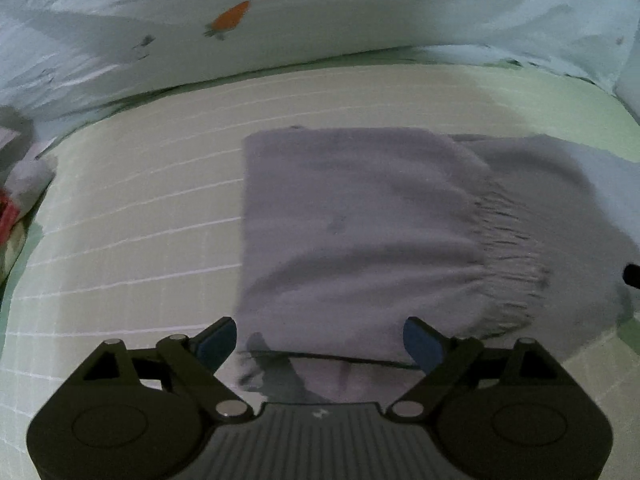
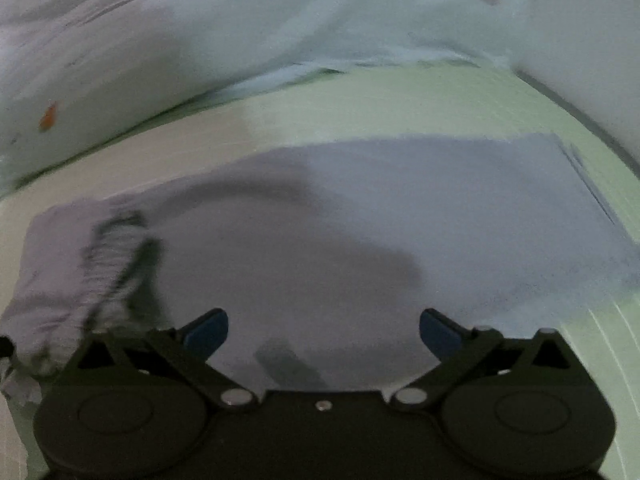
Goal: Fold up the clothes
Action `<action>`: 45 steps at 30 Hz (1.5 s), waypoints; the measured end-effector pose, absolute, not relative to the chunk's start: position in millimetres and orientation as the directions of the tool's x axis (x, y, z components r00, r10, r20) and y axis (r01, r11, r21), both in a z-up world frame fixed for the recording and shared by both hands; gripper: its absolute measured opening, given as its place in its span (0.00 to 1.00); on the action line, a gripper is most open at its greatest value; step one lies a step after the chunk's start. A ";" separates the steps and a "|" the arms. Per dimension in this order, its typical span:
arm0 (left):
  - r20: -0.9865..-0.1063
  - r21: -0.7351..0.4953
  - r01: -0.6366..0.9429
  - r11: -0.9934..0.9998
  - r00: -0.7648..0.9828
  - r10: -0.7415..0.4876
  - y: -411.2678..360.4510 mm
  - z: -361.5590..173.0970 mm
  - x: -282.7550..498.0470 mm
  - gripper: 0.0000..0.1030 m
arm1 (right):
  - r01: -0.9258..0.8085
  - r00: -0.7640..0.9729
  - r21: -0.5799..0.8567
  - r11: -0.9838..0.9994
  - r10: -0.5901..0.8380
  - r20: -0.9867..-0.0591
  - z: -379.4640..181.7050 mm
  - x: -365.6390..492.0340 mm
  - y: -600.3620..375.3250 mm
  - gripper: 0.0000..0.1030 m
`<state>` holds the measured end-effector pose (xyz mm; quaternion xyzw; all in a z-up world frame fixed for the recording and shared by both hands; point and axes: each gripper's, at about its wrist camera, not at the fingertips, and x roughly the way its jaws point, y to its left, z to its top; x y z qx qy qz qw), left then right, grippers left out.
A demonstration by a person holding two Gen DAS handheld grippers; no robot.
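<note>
Left wrist view. The left gripper (image 1: 320, 344) hovers with its fingers spread wide and nothing between them, over the near edge of the grey garment (image 1: 360, 232). The garment lies flat on the pale checked sheet (image 1: 120, 220), filling the frame from centre toward 3 o'clock, its gathered waistband (image 1: 508, 248) at about 3 o'clock. One layer appears doubled over the rest, suggesting a fold already made. A white pillow (image 1: 280, 32) with an orange mark (image 1: 232, 16) sits at 12 o'clock.

Right wrist view. The right gripper (image 2: 324, 336) is likewise spread and empty above the garment (image 2: 400, 220), whose waistband (image 2: 108, 264) lies at 9 o'clock. Both grippers seem positioned along the near edge, probably ready to pinch it for the next fold.
</note>
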<state>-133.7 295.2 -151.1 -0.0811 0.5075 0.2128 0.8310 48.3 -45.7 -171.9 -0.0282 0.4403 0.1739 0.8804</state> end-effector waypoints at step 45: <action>-0.920 0.226 -0.573 0.788 0.142 0.366 248.0 -190.4 -56.7 1.00 | -0.200 0.649 0.045 0.979 0.167 -0.742 -194.9 248.9 -210.2 0.11</action>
